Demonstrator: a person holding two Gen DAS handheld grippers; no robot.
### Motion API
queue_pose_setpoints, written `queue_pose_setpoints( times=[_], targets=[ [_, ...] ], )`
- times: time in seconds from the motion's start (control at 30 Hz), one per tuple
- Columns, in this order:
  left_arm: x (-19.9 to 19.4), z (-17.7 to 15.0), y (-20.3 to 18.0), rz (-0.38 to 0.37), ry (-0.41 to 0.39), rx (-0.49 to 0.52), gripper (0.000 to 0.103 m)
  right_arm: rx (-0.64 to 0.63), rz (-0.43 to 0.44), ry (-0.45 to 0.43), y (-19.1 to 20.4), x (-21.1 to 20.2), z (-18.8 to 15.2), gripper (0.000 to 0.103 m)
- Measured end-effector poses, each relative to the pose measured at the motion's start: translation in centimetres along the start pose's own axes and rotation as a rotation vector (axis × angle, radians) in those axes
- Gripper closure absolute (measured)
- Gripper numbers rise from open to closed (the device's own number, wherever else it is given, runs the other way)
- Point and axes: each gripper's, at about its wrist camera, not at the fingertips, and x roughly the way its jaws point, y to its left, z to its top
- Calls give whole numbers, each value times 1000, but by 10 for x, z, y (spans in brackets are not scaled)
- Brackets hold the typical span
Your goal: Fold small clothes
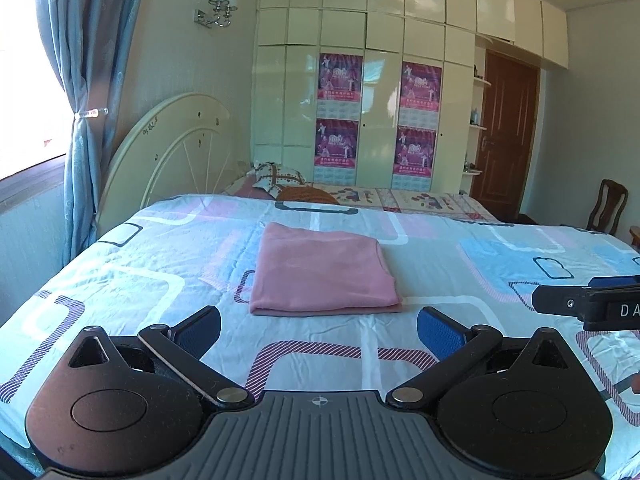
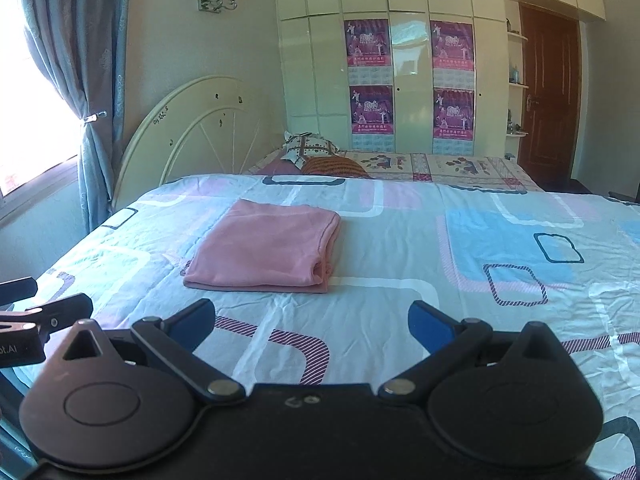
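A pink garment (image 1: 322,270) lies folded into a neat rectangle on the patterned bed sheet (image 1: 460,248). It also shows in the right wrist view (image 2: 266,248). My left gripper (image 1: 318,330) is open and empty, just short of the garment's near edge. My right gripper (image 2: 310,322) is open and empty, near the garment and to its right. The right gripper's tip shows at the right edge of the left wrist view (image 1: 588,304). The left gripper's tip shows at the left edge of the right wrist view (image 2: 44,316).
A cream headboard (image 1: 172,148) and pillows (image 1: 280,178) are at the bed's far left. A wardrobe (image 1: 376,80) with posters lines the back wall. A curtain (image 1: 84,120) hangs left, a brown door (image 1: 506,136) and a chair (image 1: 606,204) stand right.
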Motion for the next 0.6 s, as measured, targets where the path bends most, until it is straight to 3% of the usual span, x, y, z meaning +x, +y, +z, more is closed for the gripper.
queue_pose_setpoints(
  times=[0.6],
  targets=[
    [-3,2,1,-14,-14,3,0,-31,-12,-23,14,-12,3,0]
  ],
)
